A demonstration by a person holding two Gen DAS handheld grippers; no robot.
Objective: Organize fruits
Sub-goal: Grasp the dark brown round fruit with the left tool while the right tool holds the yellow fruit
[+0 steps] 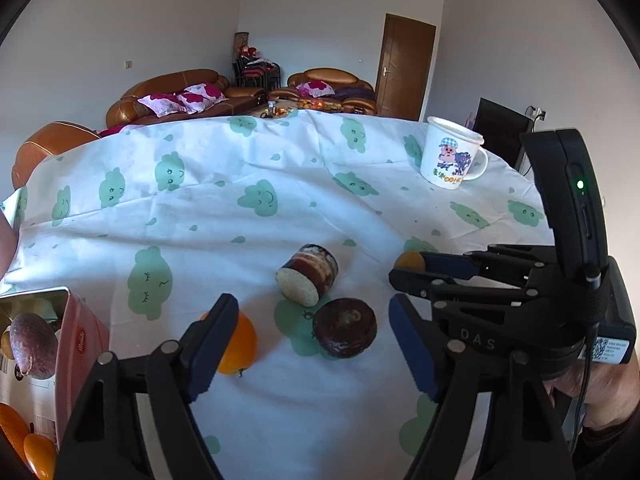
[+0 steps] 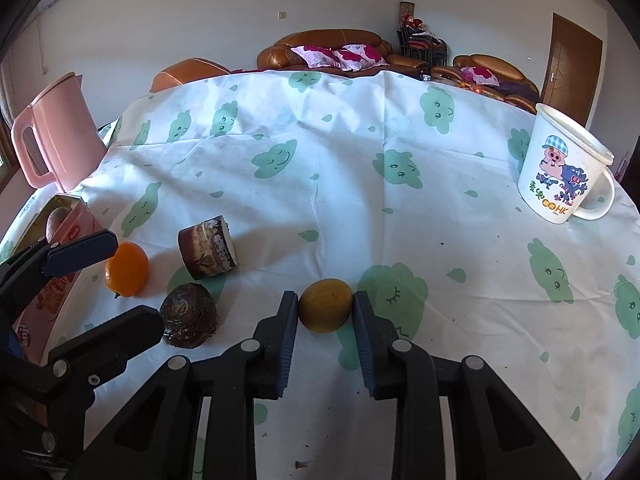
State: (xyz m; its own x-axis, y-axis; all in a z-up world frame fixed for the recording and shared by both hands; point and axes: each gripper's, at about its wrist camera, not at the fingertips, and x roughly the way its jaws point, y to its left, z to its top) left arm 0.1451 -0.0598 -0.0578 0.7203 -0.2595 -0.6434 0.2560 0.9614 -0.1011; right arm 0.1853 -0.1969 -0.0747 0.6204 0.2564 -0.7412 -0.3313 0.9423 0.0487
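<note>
My right gripper [image 2: 325, 312] is shut on a small yellow-brown fruit [image 2: 325, 310] at table level; it also shows in the left wrist view [image 1: 409, 261]. My left gripper [image 1: 316, 332] is open above the cloth, with an orange [image 1: 239, 344] behind its left finger and a dark round taro [image 1: 344, 333] between the fingers. A cut taro piece [image 1: 307, 280] lies just beyond. A pink box [image 1: 76, 344] at the left holds a purple fruit [image 1: 33, 345] and oranges [image 1: 24, 440].
A white cartoon mug [image 2: 564, 168] stands at the far right. A pink kettle [image 2: 56, 140] stands at the far left. The table wears a white cloth with green clouds [image 2: 320, 152]. Brown sofas are behind.
</note>
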